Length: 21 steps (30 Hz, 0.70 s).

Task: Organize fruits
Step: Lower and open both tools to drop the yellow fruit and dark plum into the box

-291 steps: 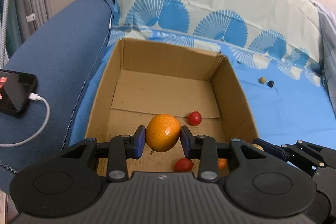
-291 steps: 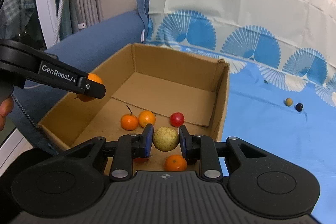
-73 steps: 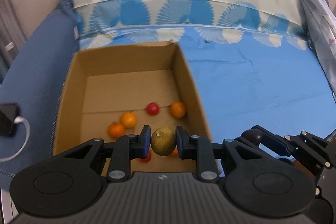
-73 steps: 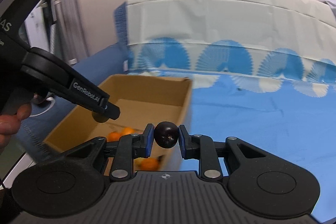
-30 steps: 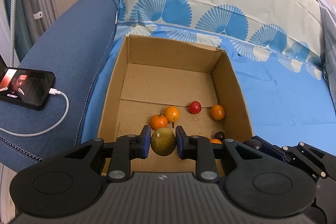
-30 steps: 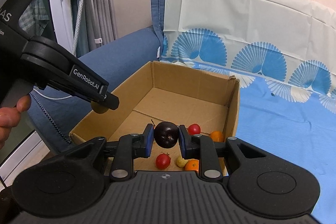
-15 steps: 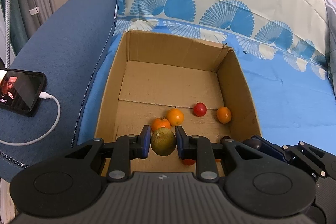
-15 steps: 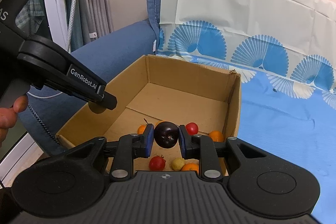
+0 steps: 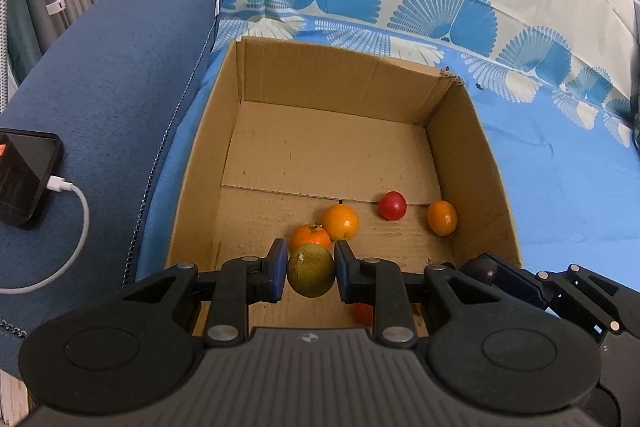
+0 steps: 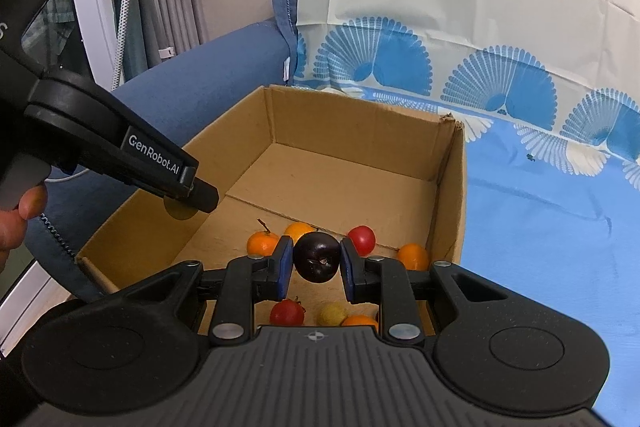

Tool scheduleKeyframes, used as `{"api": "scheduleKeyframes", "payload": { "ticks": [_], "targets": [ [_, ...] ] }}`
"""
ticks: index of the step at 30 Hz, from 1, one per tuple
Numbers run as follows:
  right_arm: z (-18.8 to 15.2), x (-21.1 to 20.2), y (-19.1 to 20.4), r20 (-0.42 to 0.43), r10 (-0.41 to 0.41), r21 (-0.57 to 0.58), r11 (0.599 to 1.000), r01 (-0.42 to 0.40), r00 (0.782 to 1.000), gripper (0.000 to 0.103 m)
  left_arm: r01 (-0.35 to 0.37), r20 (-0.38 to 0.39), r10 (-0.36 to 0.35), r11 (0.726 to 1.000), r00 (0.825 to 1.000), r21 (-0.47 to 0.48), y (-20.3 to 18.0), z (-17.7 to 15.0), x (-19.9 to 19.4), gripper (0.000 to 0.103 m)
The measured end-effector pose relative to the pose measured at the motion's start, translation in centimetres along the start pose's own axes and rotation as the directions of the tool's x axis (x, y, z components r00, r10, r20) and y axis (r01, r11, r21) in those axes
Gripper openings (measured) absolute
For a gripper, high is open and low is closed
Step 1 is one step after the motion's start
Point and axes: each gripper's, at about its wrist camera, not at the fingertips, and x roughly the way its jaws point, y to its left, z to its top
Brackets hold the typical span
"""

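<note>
Left tongs (image 9: 311, 269) pinch my dull green-brown round fruit (image 9: 311, 270); right tongs (image 10: 316, 262) clamp a glossy dark plum (image 10: 316, 262), stem-end toward me, above the cardboard box (image 10: 352, 131).

You have the cardboard box (image 9: 208, 147) on the sheet (image 9: 580, 195) ahead of both grippers, 4 fruits (image 9: 340, 222) lying in its near half, the sofa arm (image 9: 100, 87) to its left with a phone (image 9: 24, 179) on it.
</note>
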Motion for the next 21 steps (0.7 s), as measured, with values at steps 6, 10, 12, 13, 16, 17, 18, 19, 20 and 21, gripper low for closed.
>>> {"api": "scheduleKeyframes", "payload": {
  "ticks": [6, 10, 12, 13, 16, 17, 18, 19, 20, 21],
  "targets": [
    [-0.1, 1.4, -0.7, -0.022, -0.001, 0.007, 1.0, 0.001, 1.0, 0.026, -0.009, -0.018, 0.009, 1.0, 1.0, 0.006, -0.2, 0.3, 1.5, 0.028],
    [-0.1, 2.4, -1.3, -0.041, -0.003, 0.012, 1.0, 0.003, 0.999, 0.026, -0.019, -0.036, 0.019, 1.0, 0.999, 0.005, -0.1, 0.3, 2.8, 0.028],
    [-0.1, 2.8, -1.5, -0.048, -0.003, 0.016, 1.0, 0.004, 0.999, 0.026, -0.023, -0.047, 0.023, 1.0, 0.999, 0.007, 0.1, 0.4, 3.4, 0.028],
    [-0.1, 3.0, -1.7, -0.051, -0.003, 0.018, 1.0, 0.004, 0.999, 0.026, -0.026, -0.051, 0.026, 1.0, 0.998, 0.009, 0.1, 0.3, 3.6, 0.028],
    [-0.2, 3.7, -2.1, -0.057, -0.005, 0.02, 1.0, 0.006, 0.998, 0.026, -0.032, -0.063, 0.033, 0.999, 0.997, 0.015, 0.1, 0.4, 4.4, 0.028],
    [-0.3, 3.9, -2.2, -0.06, -0.004, 0.021, 1.0, 0.006, 0.998, 0.026, -0.032, -0.067, 0.033, 0.999, 0.997, 0.016, 0.0, 0.5, 4.6, 0.028],
    [-0.3, 4.1, -2.3, -0.063, -0.004, 0.023, 1.0, 0.005, 0.998, 0.026, -0.034, -0.07, 0.035, 0.999, 0.997, 0.018, 0.0, 0.5, 4.9, 0.028],
    [-0.3, 4.3, -2.4, -0.065, -0.005, 0.023, 1.0, 0.006, 0.998, 0.026, -0.036, -0.071, 0.037, 0.999, 0.997, 0.019, -0.1, 0.5, 5.1, 0.028],
    [-0.4, 4.5, -2.5, -0.067, -0.006, 0.022, 1.0, 0.007, 0.998, 0.026, -0.038, -0.073, 0.039, 0.999, 0.997, 0.02, -0.1, 0.6, 5.2, 0.028],
    [-0.4, 4.7, -2.6, -0.069, -0.006, 0.021, 1.0, 0.007, 0.998, 0.026, -0.04, -0.075, 0.041, 0.999, 0.996, 0.021, -0.2, 0.6, 5.5, 0.028]
  ]
}}
